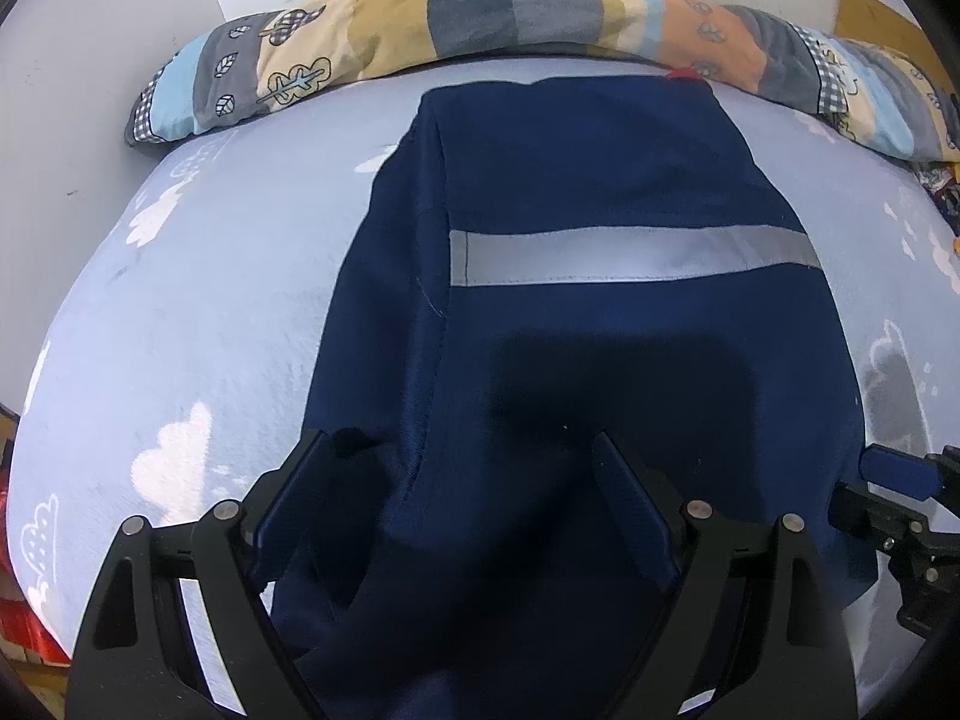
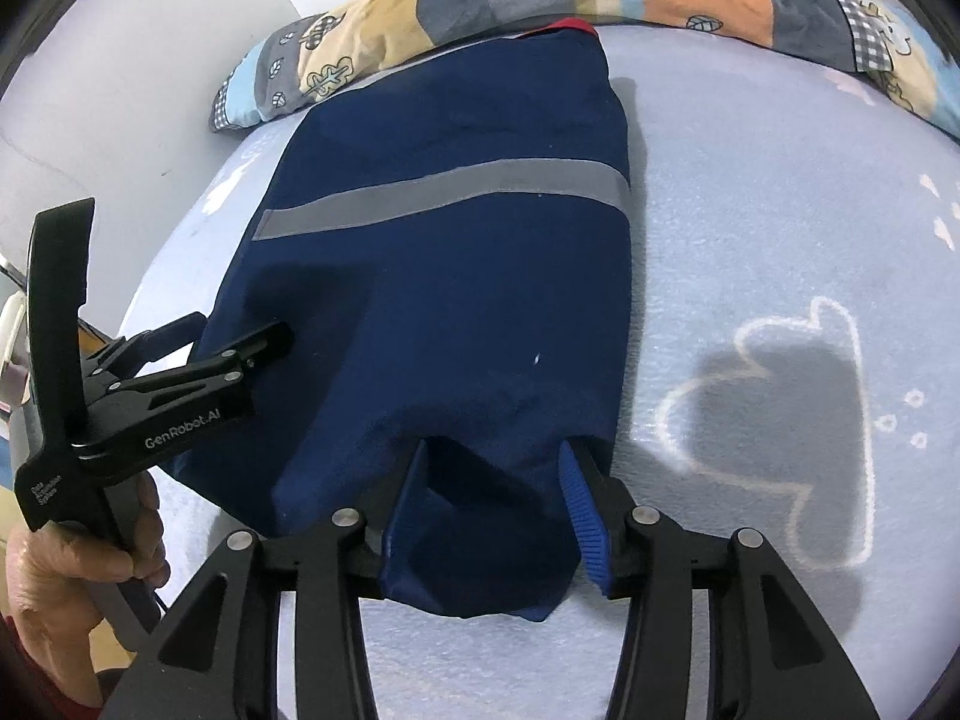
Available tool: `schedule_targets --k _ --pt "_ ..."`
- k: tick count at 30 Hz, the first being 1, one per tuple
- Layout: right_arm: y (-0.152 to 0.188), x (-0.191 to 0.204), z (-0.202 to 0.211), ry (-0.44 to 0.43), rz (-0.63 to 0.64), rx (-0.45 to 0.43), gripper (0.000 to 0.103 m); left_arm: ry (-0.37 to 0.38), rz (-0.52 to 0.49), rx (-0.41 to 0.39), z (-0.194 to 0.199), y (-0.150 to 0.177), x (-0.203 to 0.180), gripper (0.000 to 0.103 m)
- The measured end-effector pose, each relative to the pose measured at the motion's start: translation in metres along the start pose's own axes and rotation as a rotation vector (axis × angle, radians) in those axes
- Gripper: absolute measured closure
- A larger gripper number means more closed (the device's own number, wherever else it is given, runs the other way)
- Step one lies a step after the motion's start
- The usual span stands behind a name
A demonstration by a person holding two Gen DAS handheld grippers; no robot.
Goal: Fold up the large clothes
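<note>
Fingers [image 1: 312, 456] of the left gripper [image 1: 462, 450] stood spread over the navy garment [image 1: 570, 192]; right gripper [image 2: 498, 456] fingers [image 2: 579, 498], loosely straddling its hem at lower centre, pinched nothing on the bed [image 2: 780, 210].

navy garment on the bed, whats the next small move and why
Probably close both tools on the near hem. The navy garment lies narrowed lengthwise on the bed sheet. The left tool is open over the near-left edge. The right tool has cloth between its fingers, but its pads don't clearly press it.
</note>
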State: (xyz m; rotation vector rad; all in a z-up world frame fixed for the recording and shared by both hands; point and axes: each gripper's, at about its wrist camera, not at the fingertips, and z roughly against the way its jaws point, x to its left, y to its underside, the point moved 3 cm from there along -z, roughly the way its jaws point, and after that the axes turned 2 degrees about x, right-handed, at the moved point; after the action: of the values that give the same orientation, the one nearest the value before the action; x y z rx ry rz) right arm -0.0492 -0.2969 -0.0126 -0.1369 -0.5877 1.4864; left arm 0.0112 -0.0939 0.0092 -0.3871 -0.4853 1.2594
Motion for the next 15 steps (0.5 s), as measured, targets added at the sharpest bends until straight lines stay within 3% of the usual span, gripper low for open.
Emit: schedule_targets --k 8,15 --pt "-0.002 0.005 0.007 0.056 0.048 -0.025 0.054 0.006 0.049 0.000 0.001 -0.003 0.016 0.014" --pt "0.001 -0.006 -0.002 0.019 0.007 0.030 0.051 0.029 0.122 0.038 -0.008 -0.001 0.037 0.014"
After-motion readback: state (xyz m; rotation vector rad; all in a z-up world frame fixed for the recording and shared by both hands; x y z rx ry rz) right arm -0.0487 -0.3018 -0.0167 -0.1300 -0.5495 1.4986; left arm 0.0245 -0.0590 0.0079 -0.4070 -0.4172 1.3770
